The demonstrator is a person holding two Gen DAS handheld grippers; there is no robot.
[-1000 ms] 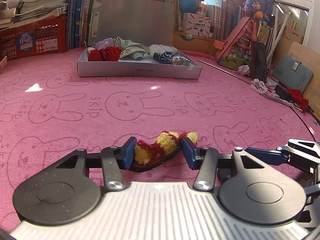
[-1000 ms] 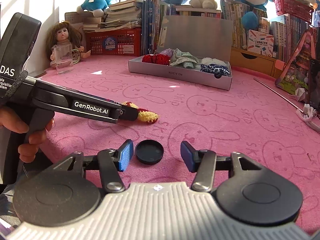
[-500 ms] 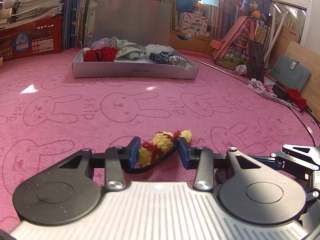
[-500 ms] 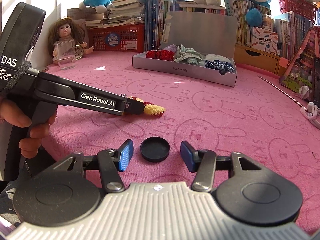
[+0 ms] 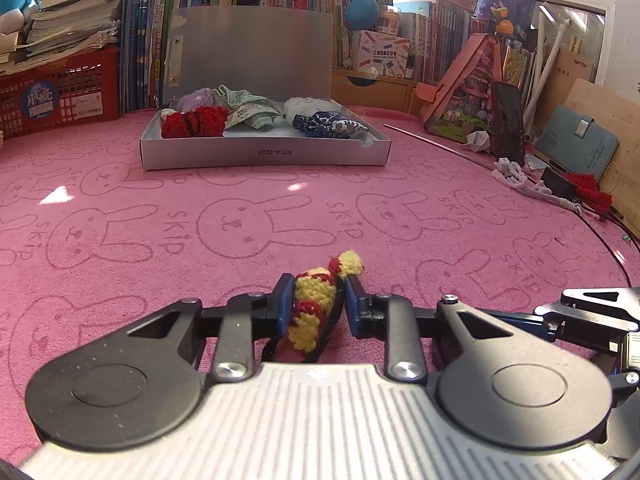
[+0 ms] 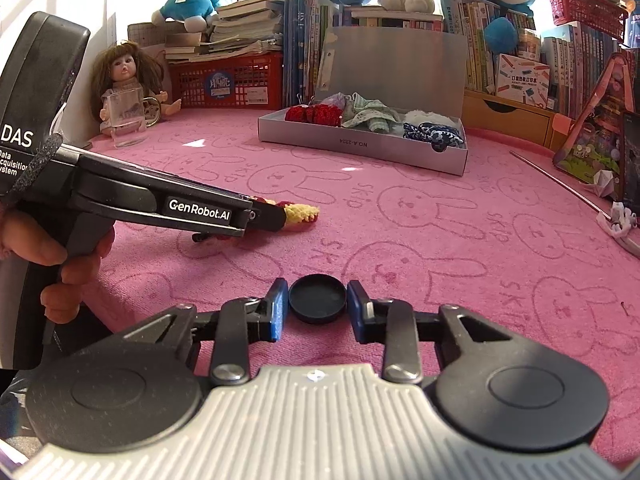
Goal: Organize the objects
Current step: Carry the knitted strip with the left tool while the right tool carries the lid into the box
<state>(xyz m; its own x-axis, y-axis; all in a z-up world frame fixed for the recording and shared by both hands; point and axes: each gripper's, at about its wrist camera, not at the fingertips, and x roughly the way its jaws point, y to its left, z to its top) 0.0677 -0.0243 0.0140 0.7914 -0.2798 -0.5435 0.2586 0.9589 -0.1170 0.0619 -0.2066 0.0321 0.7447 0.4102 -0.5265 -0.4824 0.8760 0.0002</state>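
Note:
My left gripper (image 5: 315, 296) is shut on a yellow and red knitted piece (image 5: 316, 300) that lies on the pink rabbit-print cloth; its yellow tip sticks out past the fingers. It also shows in the right wrist view (image 6: 300, 213), held by the left gripper (image 6: 280, 216). My right gripper (image 6: 317, 300) has closed onto a black round lid (image 6: 317, 298) on the cloth, a blue pad at each side of it. The open grey box (image 5: 264, 152) with several fabric items stands at the back, also in the right wrist view (image 6: 360, 142).
A red basket (image 5: 56, 96), books and plush toys line the back. A doll (image 6: 124, 80) and a glass cup (image 6: 124, 120) stand far left. A thin rod (image 5: 440, 144), a dark notebook (image 5: 576, 144) and crumpled bits lie at the right edge.
My left gripper closed on the knitted piece. My right gripper moved forward and closed around the black lid.

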